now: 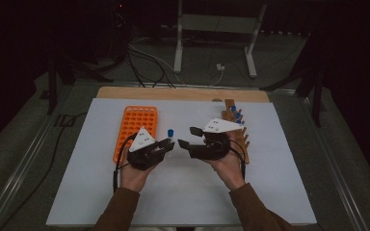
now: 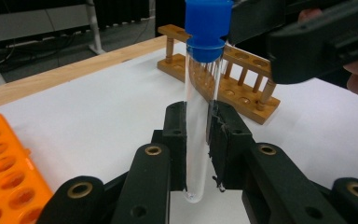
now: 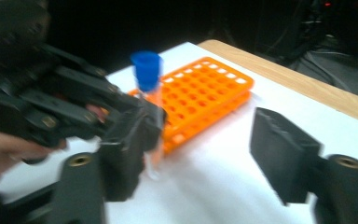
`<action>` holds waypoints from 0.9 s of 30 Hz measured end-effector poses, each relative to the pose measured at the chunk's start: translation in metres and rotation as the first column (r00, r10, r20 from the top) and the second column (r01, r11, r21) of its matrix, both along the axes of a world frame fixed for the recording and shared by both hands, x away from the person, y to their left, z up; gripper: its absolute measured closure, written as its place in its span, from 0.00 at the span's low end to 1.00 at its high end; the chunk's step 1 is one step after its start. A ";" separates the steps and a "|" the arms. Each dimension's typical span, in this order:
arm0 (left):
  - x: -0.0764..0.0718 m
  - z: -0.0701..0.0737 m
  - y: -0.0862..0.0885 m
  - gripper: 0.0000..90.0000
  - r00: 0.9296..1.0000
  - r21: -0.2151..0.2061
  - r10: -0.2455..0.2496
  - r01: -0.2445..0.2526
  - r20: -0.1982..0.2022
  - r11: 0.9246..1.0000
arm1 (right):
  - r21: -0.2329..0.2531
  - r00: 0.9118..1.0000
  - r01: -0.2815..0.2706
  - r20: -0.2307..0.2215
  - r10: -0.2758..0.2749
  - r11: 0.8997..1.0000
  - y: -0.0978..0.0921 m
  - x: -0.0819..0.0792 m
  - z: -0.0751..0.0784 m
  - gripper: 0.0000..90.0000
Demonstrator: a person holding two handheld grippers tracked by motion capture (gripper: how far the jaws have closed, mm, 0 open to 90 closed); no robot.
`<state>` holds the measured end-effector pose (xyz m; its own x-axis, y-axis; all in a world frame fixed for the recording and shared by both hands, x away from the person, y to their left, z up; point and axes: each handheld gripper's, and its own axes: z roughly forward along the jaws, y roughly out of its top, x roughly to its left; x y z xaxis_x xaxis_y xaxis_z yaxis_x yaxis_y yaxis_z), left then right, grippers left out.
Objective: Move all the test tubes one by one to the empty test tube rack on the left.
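A clear test tube with a blue cap (image 2: 199, 84) stands upright between the jaws of my left gripper (image 2: 199, 114), which is shut on its lower half. In the high view the tube (image 1: 170, 132) rises just above the white table sheet at mid-table, held by the left gripper (image 1: 168, 144). My right gripper (image 1: 188, 137) faces it from the right, close by, with its jaws wide apart and nothing in them. In the right gripper view the open right gripper (image 3: 200, 135) looks at the capped tube (image 3: 147, 74), which sits to the left of the gap.
An orange multi-hole rack (image 1: 137, 126) lies to the left, behind the left gripper. A wooden tube rack (image 1: 237, 129) with several blue-capped tubes stands on the right, behind the right hand. The white sheet (image 1: 188, 192) has free room towards the front.
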<state>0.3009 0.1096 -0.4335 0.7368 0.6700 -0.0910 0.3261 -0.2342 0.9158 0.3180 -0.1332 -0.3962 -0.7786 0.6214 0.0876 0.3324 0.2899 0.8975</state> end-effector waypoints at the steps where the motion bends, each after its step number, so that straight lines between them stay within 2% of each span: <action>1: 0.000 0.000 0.002 0.87 1.000 0.001 0.002 -0.002 -0.001 1.000 | -0.009 1.000 0.008 0.003 -0.008 1.000 -0.001 0.000 -0.001 0.32; 5: -0.003 0.000 0.009 0.87 1.000 -0.008 0.012 -0.012 -0.006 1.000 | -0.028 0.999 0.048 0.005 -0.048 0.998 -0.007 0.002 -0.005 0.17; 11: -0.007 -0.002 0.022 0.87 0.999 -0.010 0.035 -0.035 -0.018 0.999 | -0.039 0.998 0.069 0.013 -0.068 0.997 -0.017 0.002 -0.011 0.10; 17: -0.014 -0.004 0.032 0.87 0.999 -0.019 0.044 -0.045 -0.026 0.999 | -0.030 0.996 0.093 0.015 -0.093 0.995 -0.028 0.003 -0.012 0.04; 20: -0.017 -0.004 0.037 0.87 0.998 -0.009 0.046 -0.046 -0.031 0.999 | -0.037 0.994 0.110 0.018 -0.110 0.993 -0.033 0.004 -0.013 0.03; 27: -0.026 -0.003 0.053 0.87 0.997 -0.014 0.068 -0.069 -0.020 0.998 | -0.024 0.991 0.135 0.019 -0.135 0.991 -0.044 0.003 -0.014 0.00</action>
<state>0.2751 0.1630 -0.4367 0.6873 0.7172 -0.1147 0.3585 -0.1976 0.9124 0.3211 -0.1772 -0.4101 -0.6887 0.7227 0.0579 0.3542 0.2658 0.8966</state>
